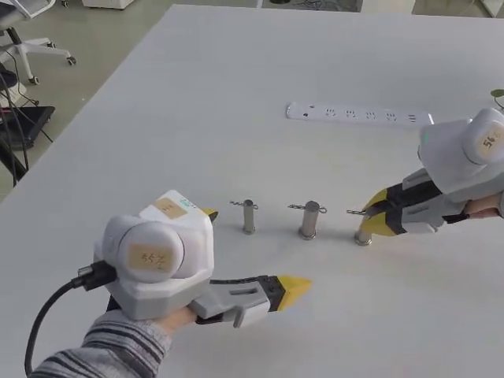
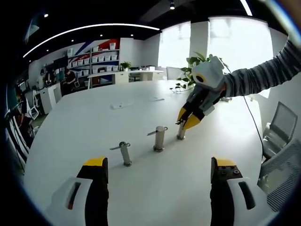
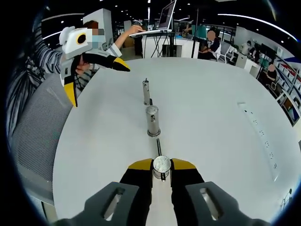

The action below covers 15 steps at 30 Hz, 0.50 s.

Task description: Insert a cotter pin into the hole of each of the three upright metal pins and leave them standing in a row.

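A: Right gripper state?
B: Jaws narrow, clamped on the head of the right pin. The right cotter pin pokes out on the far side from the jaws.
A: Other two?
B: Left pin and middle pin stand upright on the table, with the left cotter pin and middle cotter pin through their tops. All three stand in a row.
A: Left gripper?
B: Jaws wide, nothing between them. It's on the person's side of the row.
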{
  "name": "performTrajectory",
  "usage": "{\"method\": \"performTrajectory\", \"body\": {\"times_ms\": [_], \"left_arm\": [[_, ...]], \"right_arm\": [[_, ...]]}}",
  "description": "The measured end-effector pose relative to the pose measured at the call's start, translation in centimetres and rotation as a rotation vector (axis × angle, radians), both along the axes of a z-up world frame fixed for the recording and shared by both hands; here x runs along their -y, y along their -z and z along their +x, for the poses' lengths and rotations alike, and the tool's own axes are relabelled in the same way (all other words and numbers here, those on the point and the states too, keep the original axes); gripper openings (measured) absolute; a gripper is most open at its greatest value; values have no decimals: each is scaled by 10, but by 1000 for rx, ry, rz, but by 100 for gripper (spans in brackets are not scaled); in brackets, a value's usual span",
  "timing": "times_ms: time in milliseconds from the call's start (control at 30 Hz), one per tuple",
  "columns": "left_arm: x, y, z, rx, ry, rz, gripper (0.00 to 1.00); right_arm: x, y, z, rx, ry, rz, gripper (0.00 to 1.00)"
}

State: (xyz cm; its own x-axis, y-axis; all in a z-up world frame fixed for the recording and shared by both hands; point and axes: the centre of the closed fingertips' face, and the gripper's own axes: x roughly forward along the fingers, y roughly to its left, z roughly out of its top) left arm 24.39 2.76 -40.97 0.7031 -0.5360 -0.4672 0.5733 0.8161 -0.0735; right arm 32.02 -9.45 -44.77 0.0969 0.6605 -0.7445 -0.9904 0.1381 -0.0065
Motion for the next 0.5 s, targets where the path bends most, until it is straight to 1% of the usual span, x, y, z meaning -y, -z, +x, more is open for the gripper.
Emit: {"method": "performTrajectory", "body": {"times_ms": [133,400,500], "left_arm": [[-3,2,0,-5,-5,3,89],[-12,6,-1,-22,-22,-5,89],[-14,6,-1,-22,-25,-4,89]], "right_arm": [[0,0,1,-4,-2,7,9],[-1,1,0,-20,-15,22,9],[-1,1,0,-25,-16,26,9]]}}
